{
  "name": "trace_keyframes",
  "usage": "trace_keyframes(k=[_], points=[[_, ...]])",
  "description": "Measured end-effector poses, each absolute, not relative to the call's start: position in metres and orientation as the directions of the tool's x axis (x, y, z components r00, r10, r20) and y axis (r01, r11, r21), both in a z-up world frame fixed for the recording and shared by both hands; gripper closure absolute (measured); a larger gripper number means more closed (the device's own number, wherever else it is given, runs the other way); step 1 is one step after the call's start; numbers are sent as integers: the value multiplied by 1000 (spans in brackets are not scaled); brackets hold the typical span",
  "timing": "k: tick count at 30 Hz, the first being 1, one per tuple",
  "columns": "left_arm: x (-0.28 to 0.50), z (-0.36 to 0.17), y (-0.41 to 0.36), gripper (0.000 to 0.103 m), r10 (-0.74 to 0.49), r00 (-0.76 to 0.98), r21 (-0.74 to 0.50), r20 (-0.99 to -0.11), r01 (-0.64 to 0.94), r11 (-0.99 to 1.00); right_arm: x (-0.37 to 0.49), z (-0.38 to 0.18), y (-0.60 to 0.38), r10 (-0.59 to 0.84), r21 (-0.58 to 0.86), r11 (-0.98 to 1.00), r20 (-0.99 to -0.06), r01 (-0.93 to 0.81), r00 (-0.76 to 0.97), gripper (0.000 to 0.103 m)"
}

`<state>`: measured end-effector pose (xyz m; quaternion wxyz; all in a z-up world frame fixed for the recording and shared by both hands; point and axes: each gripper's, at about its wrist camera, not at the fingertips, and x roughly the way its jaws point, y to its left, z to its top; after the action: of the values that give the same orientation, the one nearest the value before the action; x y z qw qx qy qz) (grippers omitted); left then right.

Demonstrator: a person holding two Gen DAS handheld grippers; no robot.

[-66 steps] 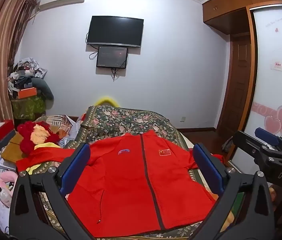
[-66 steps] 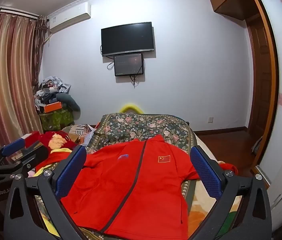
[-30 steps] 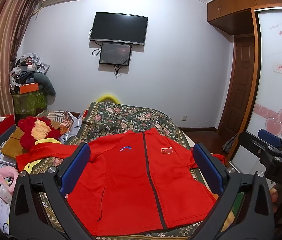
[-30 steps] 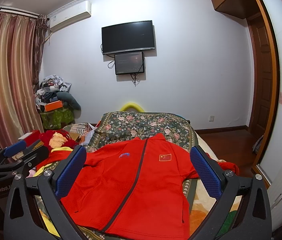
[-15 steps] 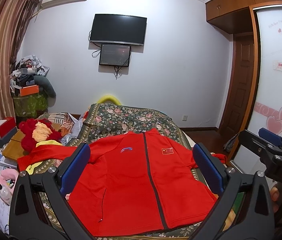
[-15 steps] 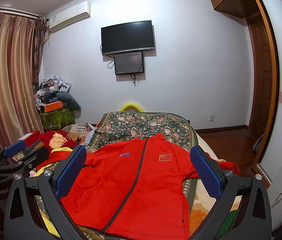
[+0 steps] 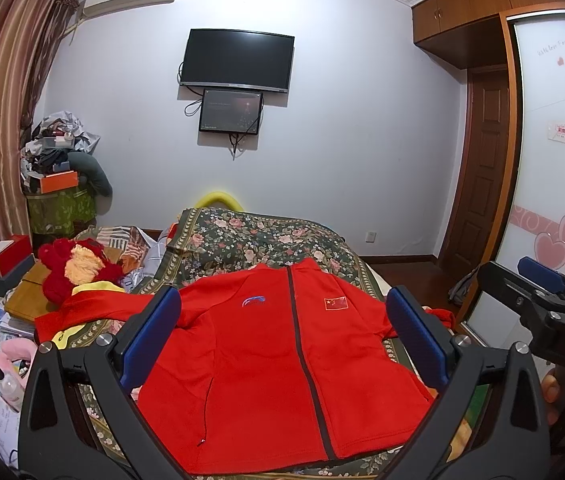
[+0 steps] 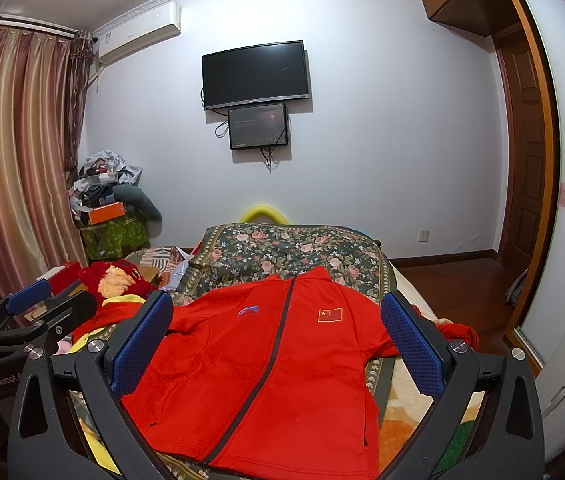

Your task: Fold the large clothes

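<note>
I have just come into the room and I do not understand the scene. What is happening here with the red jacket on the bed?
A person holds two grippers above a bed to fold a red jacket. The jacket lies spread flat, front up, zipped closed, sleeves out to both sides. The left gripper and the right gripper are both open and hang over the jacket, holding nothing. No fold has been made yet.
</note>
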<state>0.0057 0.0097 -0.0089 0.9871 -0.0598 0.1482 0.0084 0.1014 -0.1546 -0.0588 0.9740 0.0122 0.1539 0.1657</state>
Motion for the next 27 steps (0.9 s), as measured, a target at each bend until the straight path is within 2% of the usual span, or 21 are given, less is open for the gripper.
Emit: trace_keyframes(k=[19,27], points=[[12,-13,14,0,5,950,-127,-311,-46,991,107,-65,-156,326,78,945,-316,-318,891,0],[33,-29,29,0,1,937,-148,-350,-56,987,122,-70,-151,307,67,950,-364,-304,879,0]])
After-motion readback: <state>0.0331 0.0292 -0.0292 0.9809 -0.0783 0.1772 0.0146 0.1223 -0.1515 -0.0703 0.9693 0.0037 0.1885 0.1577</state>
